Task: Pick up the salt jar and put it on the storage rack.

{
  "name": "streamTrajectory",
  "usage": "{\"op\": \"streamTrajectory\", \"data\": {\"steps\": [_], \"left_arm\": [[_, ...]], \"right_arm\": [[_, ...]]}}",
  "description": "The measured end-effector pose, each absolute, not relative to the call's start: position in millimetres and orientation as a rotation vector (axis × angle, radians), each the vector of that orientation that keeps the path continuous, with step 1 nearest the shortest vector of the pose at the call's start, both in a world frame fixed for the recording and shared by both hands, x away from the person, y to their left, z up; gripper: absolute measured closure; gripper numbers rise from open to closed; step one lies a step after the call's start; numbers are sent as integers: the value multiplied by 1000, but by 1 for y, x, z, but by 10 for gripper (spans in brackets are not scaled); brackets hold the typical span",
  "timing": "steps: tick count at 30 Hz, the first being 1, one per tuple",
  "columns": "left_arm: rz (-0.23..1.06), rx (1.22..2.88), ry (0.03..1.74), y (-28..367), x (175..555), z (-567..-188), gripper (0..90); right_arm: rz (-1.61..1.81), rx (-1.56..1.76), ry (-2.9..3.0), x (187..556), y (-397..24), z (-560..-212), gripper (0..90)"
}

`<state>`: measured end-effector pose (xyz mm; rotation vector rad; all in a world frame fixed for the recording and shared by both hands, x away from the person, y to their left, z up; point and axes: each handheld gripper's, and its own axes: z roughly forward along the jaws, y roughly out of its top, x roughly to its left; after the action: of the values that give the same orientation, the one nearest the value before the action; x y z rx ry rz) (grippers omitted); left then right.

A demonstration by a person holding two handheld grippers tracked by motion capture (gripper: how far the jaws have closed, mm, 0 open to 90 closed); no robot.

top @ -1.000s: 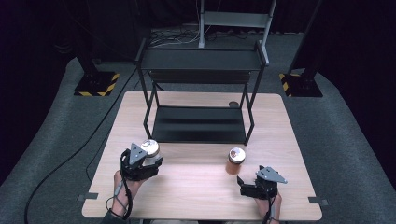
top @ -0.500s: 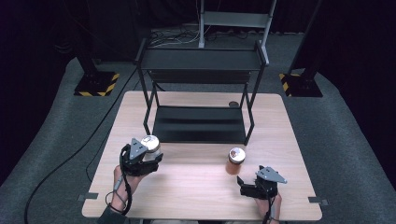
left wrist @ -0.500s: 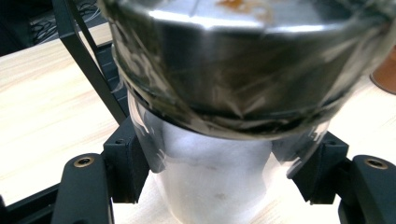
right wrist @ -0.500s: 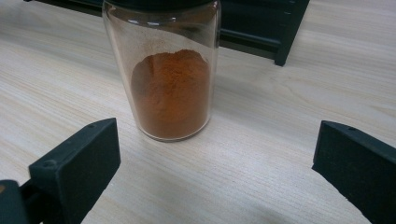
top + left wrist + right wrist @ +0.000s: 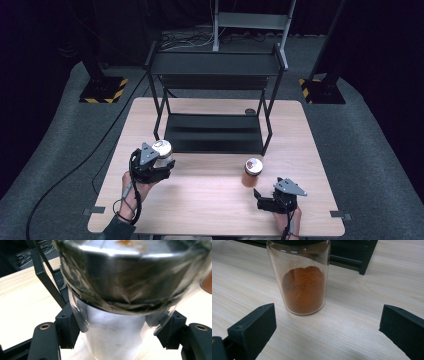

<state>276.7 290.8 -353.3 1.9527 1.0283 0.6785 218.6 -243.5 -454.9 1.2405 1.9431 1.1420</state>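
My left gripper (image 5: 158, 162) is shut on a glass jar (image 5: 161, 149) with a silver lid and pale contents, held just in front of the black rack's lower shelf. In the left gripper view both black pads press the jar's body (image 5: 112, 337) below its lid (image 5: 130, 277). A second jar (image 5: 252, 171), holding orange powder, stands upright on the table right of centre. My right gripper (image 5: 265, 196) rests near the front edge, open. In the right gripper view the orange jar (image 5: 302, 287) stands ahead of the wide-spread jaws, apart from both.
A black two-tier metal rack (image 5: 215, 65) stands on the far half of the wooden table (image 5: 210, 200), its lower shelf (image 5: 214, 132) bare. A small dark round thing (image 5: 250, 112) lies by the rack's right rear leg. Dark floor and stands surround the table.
My left gripper has edged a little towards the rack with the silver-lidded jar in it. The right gripper and the orange jar have not moved.
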Motion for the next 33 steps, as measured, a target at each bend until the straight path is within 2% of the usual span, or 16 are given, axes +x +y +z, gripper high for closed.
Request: {"op": "streamTrajectory", "data": {"steps": [33], "left_arm": [[683, 1988, 998, 281, 303, -334, 310]], "right_arm": [[1141, 1241, 1950, 220, -244, -454, 0]]}}
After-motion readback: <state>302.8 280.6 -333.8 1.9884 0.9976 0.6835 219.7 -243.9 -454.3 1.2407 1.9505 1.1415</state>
